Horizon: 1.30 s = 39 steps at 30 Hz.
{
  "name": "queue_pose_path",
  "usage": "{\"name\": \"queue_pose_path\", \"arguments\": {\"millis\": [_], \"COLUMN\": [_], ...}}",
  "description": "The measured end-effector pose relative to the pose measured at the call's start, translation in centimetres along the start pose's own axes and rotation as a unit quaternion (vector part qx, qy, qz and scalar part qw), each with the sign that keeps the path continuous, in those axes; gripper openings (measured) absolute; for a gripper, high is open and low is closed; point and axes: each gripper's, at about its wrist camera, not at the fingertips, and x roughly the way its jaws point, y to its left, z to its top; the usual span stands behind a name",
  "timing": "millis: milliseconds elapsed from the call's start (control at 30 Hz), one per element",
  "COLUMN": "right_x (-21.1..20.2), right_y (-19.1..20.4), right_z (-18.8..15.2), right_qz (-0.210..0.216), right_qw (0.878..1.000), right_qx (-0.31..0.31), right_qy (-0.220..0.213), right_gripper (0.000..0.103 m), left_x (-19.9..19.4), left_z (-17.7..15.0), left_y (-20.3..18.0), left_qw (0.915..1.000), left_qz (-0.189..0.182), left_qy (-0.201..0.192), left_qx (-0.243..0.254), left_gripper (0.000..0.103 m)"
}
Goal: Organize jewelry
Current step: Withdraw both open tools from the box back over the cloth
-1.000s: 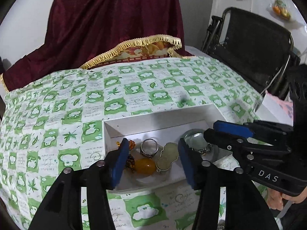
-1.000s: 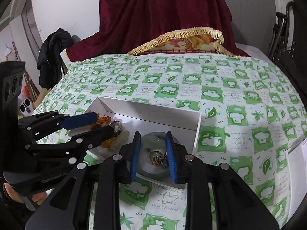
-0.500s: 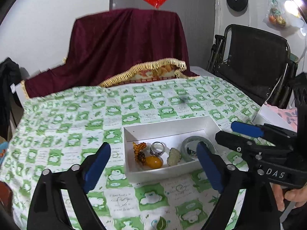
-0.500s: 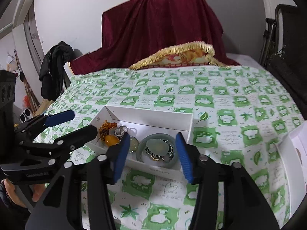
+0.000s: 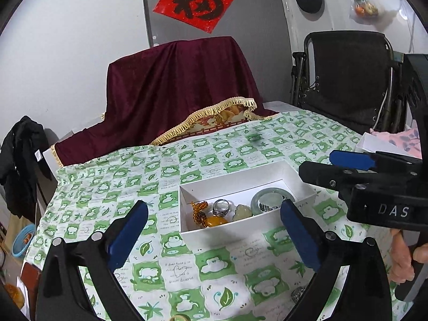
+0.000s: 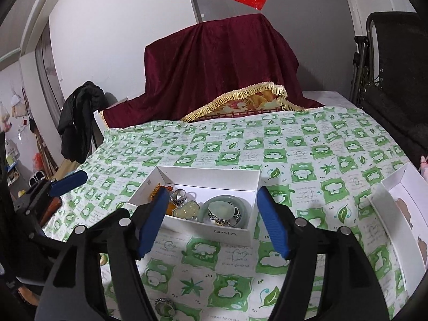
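White cardboard box (image 5: 242, 230), open-topped and rectangular, sits on the green-and-white checked tablecloth (image 5: 112, 187), centre of the left wrist view, long axis running roughly 8 to 2 o'clock there, far end tipped up to the right; in the right wrist view the same box (image 6: 232, 231) runs about 10 to 4 o'clock. Jewelry lies in a row along that long axis: orange bead string (image 5: 199, 210) at the 9 o'clock end, amber stone (image 5: 216, 220) just beside it, silver ring (image 5: 221, 206) next, pale jade pendant (image 5: 242, 211) in the middle, green jade bangle (image 5: 263, 199) flat at the 3 o'clock end with small metal pieces inside its ring. Left gripper (image 5: 214, 236) hangs short of the box, jaws wide apart and opening, nothing clamped; the box's near wall shows in the gap, pads not touching it. Right gripper (image 6: 211, 223) also sits back from the box, jaws apart and opening, nothing held, box and bangle (image 6: 223, 210) visible between the pads without contact. Right gripper seen side-on at 3 o'clock in the left view, a hand (image 5: 404, 259) on its grip. Loose silver ring (image 6: 164, 306) lies on the cloth at 6 o'clock in the right view, outside the box. Second white box (image 6: 401, 208) at 3 o'clock in the right view, well apart. Dark red cloth (image 5: 182, 88) drapes something at 12 o'clock; black chair (image 5: 350, 80) at 2 o'clock.
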Motion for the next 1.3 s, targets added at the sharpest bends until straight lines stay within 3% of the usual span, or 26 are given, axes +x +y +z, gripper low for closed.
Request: {"name": "queue_pose_path", "arguments": {"millis": [167,300,500,867,1300], "right_x": [-0.3,-0.5,-1.0,-1.5,-0.7], "right_y": [0.0,0.0,0.0,-0.5,0.1], "right_z": [-0.3,-0.7,-1.2,-1.5,-2.0], "right_qz": [0.001,0.007,0.011,0.012,0.006], "right_qw": [1.0,1.0,1.0,0.999,0.999], "right_qx": [0.004,0.014,0.024,0.044,0.033], "right_qy": [-0.002,-0.002,-0.006,-0.01,0.014], "right_gripper": [0.072,0.084,0.09,0.093,0.098], "left_x": [0.0,0.2,0.2,0.7,1.8], "left_z": [-0.5,-0.7,-1.1,-1.4,-2.4], "left_y": [0.1,0.5,1.2,4.0,6.1], "left_qw": [0.9999,0.9998,0.9995,0.9971,0.993], "left_qz": [0.011,0.017,0.025,0.025,0.031], "left_qy": [0.004,0.008,0.011,0.023,0.057], "left_qx": [-0.003,-0.009,-0.019,-0.068,-0.099], "left_gripper": [0.099,0.1,0.1,0.1,0.1]}}
